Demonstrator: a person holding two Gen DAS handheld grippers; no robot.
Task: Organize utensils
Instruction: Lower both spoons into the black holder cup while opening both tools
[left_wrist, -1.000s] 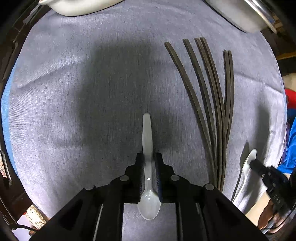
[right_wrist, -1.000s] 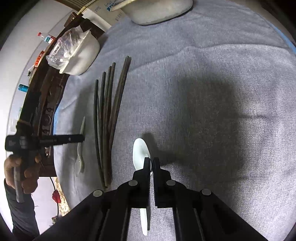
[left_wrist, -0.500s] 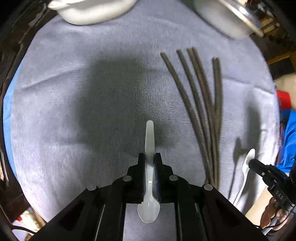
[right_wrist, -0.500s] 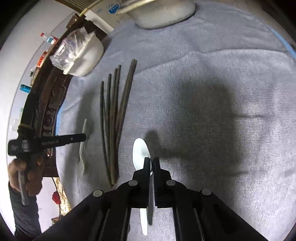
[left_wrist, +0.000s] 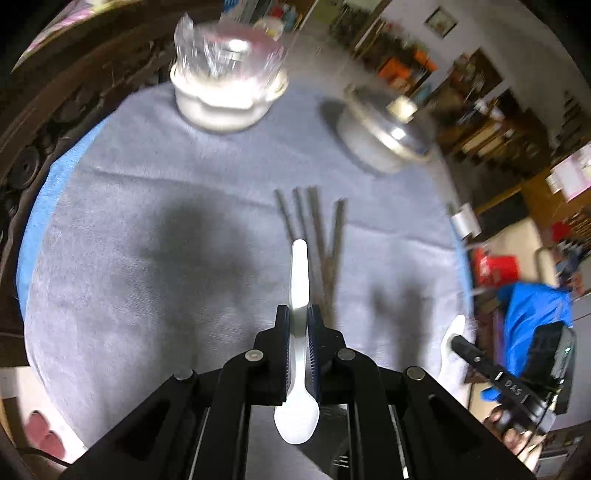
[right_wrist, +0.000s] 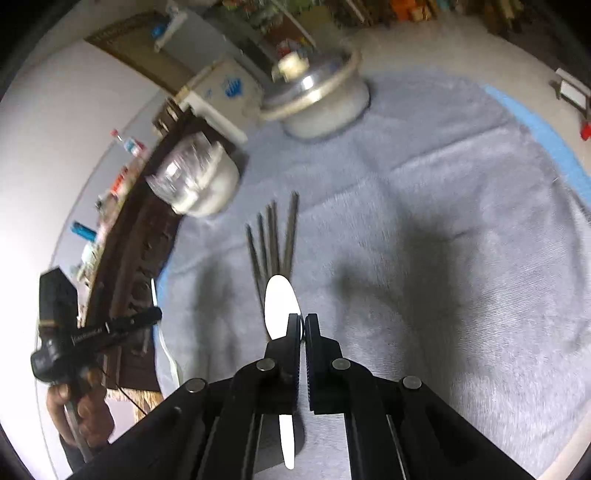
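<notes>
My left gripper (left_wrist: 298, 325) is shut on a white plastic spoon (left_wrist: 299, 280), handle pointing forward, bowl back toward the camera, held above the grey cloth. My right gripper (right_wrist: 303, 326) is shut on a second white plastic spoon (right_wrist: 279, 304), bowl forward. Several dark chopsticks (left_wrist: 317, 229) lie fanned on the cloth beyond both grippers; they also show in the right wrist view (right_wrist: 275, 236). The right gripper and its spoon appear at the left wrist view's right edge (left_wrist: 456, 341). The left gripper appears at the right wrist view's left edge (right_wrist: 110, 326).
A white bowl (left_wrist: 225, 99) holding crumpled clear plastic stands at the back left of the grey cloth (left_wrist: 147, 221). A lidded metal pot (left_wrist: 380, 140) stands at the back right. A dark wooden edge (right_wrist: 140, 258) borders the table.
Both grippers have lifted and tilted up with their spoons, so the bowl, pot and room now show. The chopsticks have not moved.
</notes>
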